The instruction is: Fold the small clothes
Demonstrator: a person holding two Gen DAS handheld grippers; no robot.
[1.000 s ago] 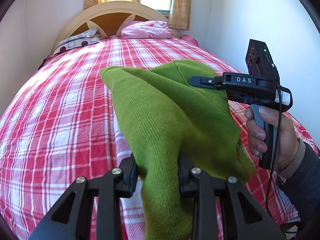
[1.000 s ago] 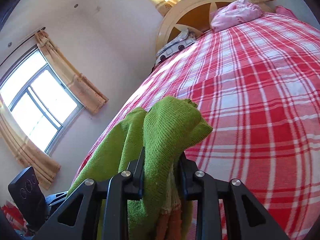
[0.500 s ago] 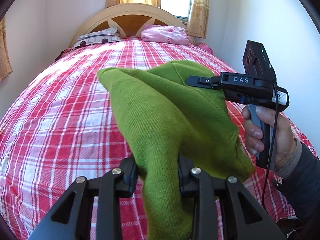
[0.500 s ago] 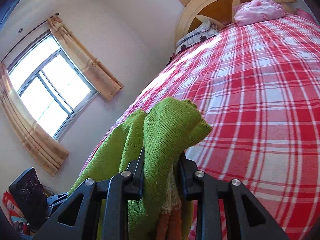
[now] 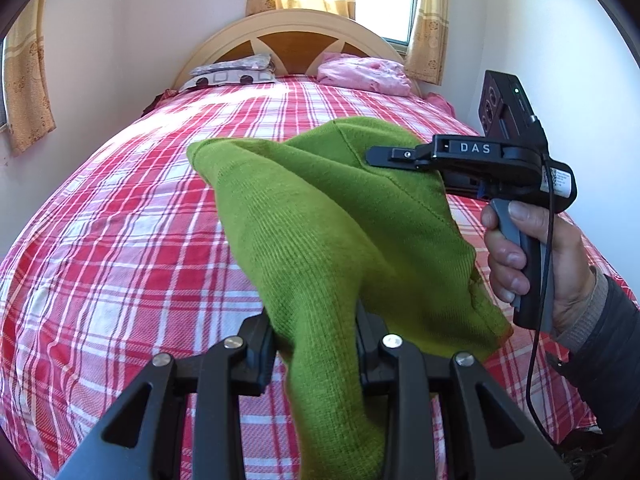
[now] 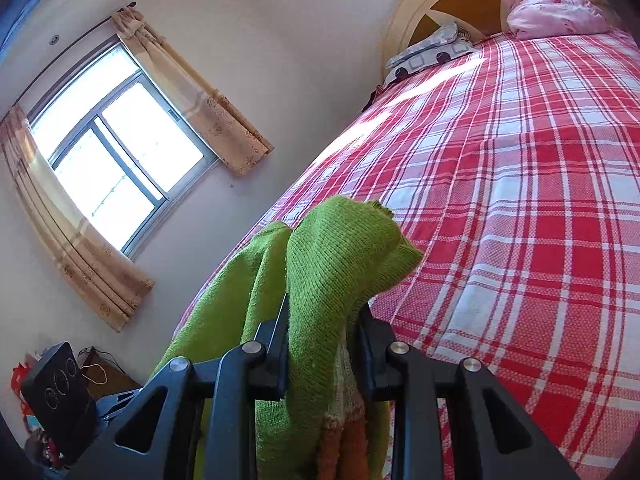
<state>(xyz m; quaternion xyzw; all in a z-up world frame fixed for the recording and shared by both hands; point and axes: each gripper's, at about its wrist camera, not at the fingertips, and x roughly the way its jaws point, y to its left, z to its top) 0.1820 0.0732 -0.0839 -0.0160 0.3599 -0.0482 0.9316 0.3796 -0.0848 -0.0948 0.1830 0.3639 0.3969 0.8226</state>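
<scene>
Both grippers are clamped on the green knit garment [image 5: 320, 220], left gripper [image 5: 316, 344] near, right gripper [image 6: 324, 344] on the far right edge, holding it above the plaid bed [image 5: 120, 240]. Looks like the carry step; next it needs laying flat, then 1 fold.

Bedspread [image 5: 120, 248] lies open; pillows [image 5: 228, 74] far off.

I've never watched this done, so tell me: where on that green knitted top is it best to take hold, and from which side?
By two edge spots set apart, coming in along the fabric's plane, as now: the left gripper pinches one bunched edge of the green knitted top, the right gripper another. Probably best because limp knit sags, and two spread grips hold it open above the checked bed.
</scene>
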